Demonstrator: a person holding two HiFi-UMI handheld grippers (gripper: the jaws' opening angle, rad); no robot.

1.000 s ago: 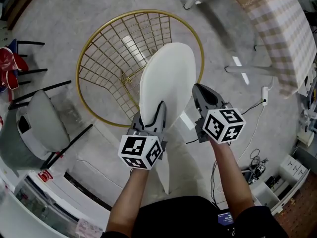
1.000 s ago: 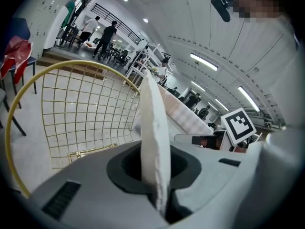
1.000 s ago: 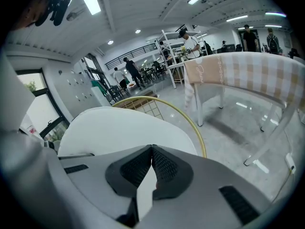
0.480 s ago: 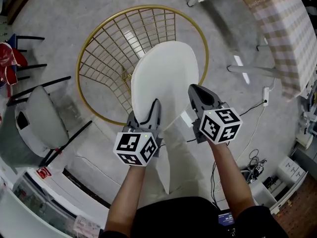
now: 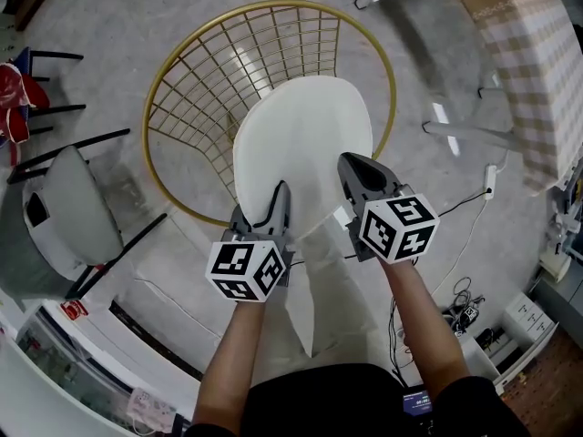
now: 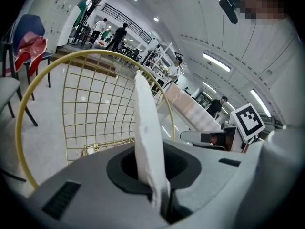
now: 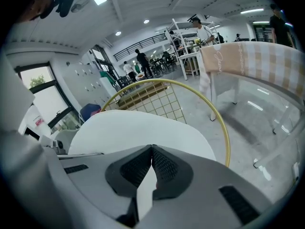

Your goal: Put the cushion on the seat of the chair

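Observation:
A white oval cushion [image 5: 305, 139] hangs over the gold wire chair [image 5: 182, 53], tilted, its far end above the wire seat. My left gripper [image 5: 273, 197] is shut on the cushion's near left edge. My right gripper [image 5: 352, 167] is shut on its near right edge. In the left gripper view the cushion [image 6: 145, 128] stands edge-on between the jaws of the left gripper [image 6: 155, 185], with the chair's wire back [image 6: 95, 104] behind. In the right gripper view the right gripper [image 7: 151, 151] pinches the cushion [image 7: 138, 125], and the gold rim [image 7: 217, 113] curves beyond.
A grey chair [image 5: 64, 212] with black legs stands at the left, with a red item [image 5: 14, 116] on another chair beyond. A table with a checked cloth [image 5: 537, 62] is at the right. A power strip and cable [image 5: 487, 176] lie on the floor, boxes [image 5: 528, 321] at lower right.
Both grippers have moved down and slightly left with the cushion. The cushion has tilted flatter and shows more of its face over the chair.

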